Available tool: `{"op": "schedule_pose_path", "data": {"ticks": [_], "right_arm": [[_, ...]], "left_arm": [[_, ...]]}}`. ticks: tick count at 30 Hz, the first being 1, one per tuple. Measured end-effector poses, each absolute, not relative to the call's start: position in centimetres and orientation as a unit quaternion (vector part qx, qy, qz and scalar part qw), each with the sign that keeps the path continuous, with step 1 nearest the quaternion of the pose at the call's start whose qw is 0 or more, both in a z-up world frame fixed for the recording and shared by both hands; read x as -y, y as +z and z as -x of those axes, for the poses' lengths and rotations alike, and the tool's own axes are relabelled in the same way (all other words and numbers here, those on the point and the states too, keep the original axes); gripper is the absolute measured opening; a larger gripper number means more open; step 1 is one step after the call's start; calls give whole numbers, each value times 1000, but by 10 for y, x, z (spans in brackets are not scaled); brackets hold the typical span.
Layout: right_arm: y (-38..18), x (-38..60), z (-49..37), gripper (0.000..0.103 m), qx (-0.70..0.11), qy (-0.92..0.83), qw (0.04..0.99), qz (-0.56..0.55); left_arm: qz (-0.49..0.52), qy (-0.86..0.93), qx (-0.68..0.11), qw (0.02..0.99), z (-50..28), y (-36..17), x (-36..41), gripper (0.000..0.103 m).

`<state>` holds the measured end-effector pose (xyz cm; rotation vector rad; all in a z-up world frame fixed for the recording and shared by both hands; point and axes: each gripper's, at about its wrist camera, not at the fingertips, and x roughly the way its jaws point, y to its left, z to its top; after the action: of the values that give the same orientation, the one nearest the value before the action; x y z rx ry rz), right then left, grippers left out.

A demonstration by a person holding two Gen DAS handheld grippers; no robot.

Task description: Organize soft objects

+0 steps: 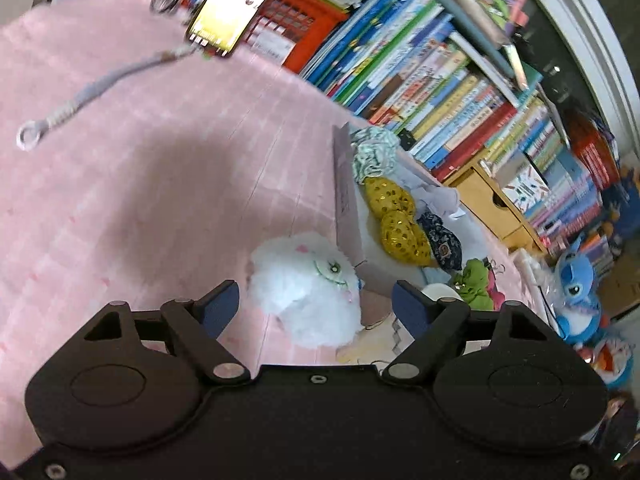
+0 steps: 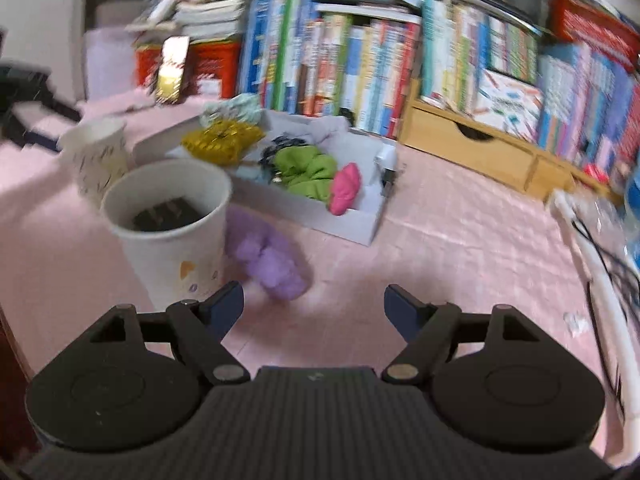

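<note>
Several soft toys [image 2: 312, 174] in white box [image 2: 352, 226]

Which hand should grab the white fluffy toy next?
Probably left: the left gripper is open, with the white fluffy toy right between its fingers. The right wrist view doesn't show it.
</note>
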<state>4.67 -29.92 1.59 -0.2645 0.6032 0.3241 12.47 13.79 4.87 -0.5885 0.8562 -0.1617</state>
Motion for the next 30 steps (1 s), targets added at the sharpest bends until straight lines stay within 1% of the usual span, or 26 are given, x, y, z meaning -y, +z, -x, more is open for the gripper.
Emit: {"op": "schedule_pose_path", "data": {"ticks": [4,10,13,14,15,16,17,18,19,20,21,22,23,25,26,27,30], "right_arm": [[11,291,-51,86,-288,179,929,150],[4,284,-61,80,-286,192,921,184],[3,282,-64,76,-284,204,916,199],[2,281,-65,75,-283,208,914,205],[2,280,-66,73,-282,212,912,211],[2,278,-67,73,-281,217,910,216],[2,277,-68,70,-281,221,907,221],[2,275,-69,66,-282,225,906,223],[2,274,-71,64,-283,230,904,224],[1,273,-72,56,-285,235,902,224],[1,271,-72,48,-289,240,899,225],[1,269,-72,45,-292,243,897,228],[0,267,-71,43,-292,243,895,233],[-1,266,-69,41,-293,242,893,240],[-1,266,-68,37,-294,240,894,238],[0,268,-67,31,-295,235,896,234],[4,276,-66,26,-301,228,902,212]], "left_arm": [[298,-74,-417,855,-134,39,-135,79],[327,-66,-427,841,-147,27,-129,78],[328,-60,-430,839,-151,23,-126,74],[327,-56,-430,840,-153,22,-124,71],[324,-53,-431,841,-154,22,-123,65],[320,-51,-431,842,-154,22,-122,61],[317,-48,-431,843,-155,21,-122,52],[316,-44,-432,843,-155,21,-122,45],[317,-43,-432,843,-154,20,-123,44],[318,-43,-430,844,-153,20,-125,39],[315,-39,-429,846,-152,20,-125,24],[308,-32,-429,849,-151,21,-127,16],[302,-30,-430,850,-150,21,-129,12],[306,-35,-433,847,-148,19,-132,8],[306,-37,-435,846,-146,19,-133,6],[304,-39,-436,846,-145,18,-134,5],[298,-45,-436,848,-141,20,-134,5]]}}
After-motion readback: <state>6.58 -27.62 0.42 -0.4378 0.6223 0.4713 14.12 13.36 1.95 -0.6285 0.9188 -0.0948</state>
